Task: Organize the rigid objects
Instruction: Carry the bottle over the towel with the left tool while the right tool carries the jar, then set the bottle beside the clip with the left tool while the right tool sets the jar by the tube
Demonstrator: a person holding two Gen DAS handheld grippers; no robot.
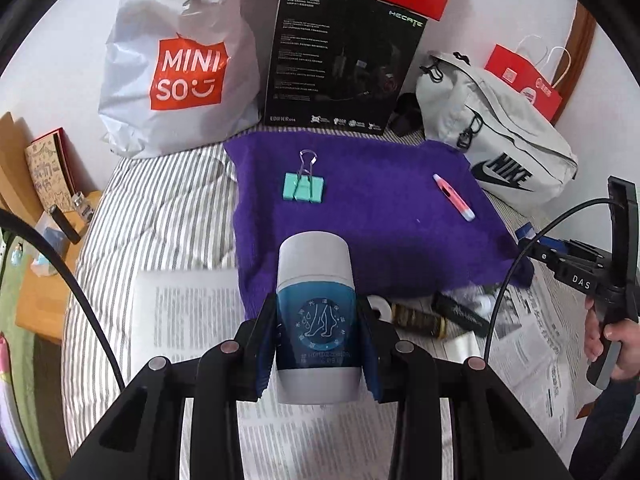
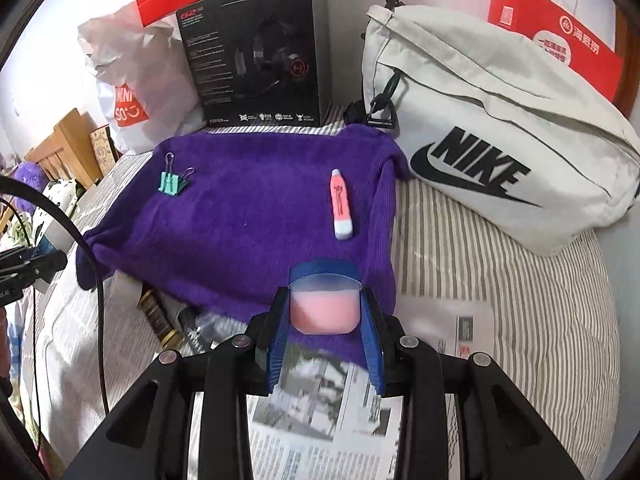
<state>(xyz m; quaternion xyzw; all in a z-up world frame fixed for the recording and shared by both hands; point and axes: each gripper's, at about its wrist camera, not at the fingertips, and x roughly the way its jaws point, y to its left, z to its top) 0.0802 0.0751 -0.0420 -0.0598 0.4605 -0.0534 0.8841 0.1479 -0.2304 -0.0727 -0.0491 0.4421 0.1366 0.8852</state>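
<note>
A purple towel [image 1: 360, 200] lies on the striped bed; it also shows in the right wrist view [image 2: 248, 224]. On it lie a teal binder clip [image 1: 304, 188] [image 2: 171, 182] and a pink marker-like tube [image 1: 454, 197] [image 2: 341, 208]. My left gripper [image 1: 316, 336] is shut on a white bottle with a blue label [image 1: 314, 320], held above the towel's near edge. My right gripper [image 2: 324, 312] is shut on a small pink jar with a blue lid [image 2: 323, 300], over the towel's near right corner. The right gripper's body shows at the right of the left wrist view [image 1: 592, 280].
At the back stand a white Miniso bag [image 1: 180, 68], a black headset box [image 1: 340, 60], a grey Nike bag [image 2: 500, 132] and red paper bags [image 2: 556, 48]. Newspaper sheets [image 2: 328, 420] and several small items [image 1: 424, 318] lie near the towel's front edge. A wooden nightstand [image 1: 52, 264] is left.
</note>
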